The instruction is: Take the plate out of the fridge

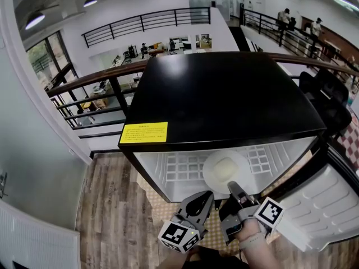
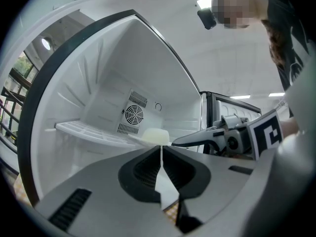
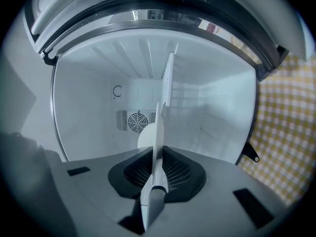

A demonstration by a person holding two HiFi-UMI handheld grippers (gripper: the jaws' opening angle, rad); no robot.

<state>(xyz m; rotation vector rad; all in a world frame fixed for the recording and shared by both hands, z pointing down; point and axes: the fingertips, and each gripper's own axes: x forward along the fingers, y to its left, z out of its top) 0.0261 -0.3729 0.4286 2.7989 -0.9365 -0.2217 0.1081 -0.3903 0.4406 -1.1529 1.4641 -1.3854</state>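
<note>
A yellow label (image 1: 144, 132) is seen at the left front corner on top of the black fridge (image 1: 224, 94). Before the fridge's open front, toward its left, the left tongs (image 1: 206, 197) are held outside the compartment, pressed together with nothing between them. Inside the fridge, the white plate (image 1: 212, 175) is seen on the white wire shelf (image 1: 179, 167), with a pale lump (image 1: 225, 167) lying on it. The plate's front rim is pinched by the right tongs (image 1: 233, 185), held at the fridge's opening. The door (image 1: 328, 206) is swung open to the fridge's right, above a yellow checked floor covering (image 3: 291, 132).
</note>
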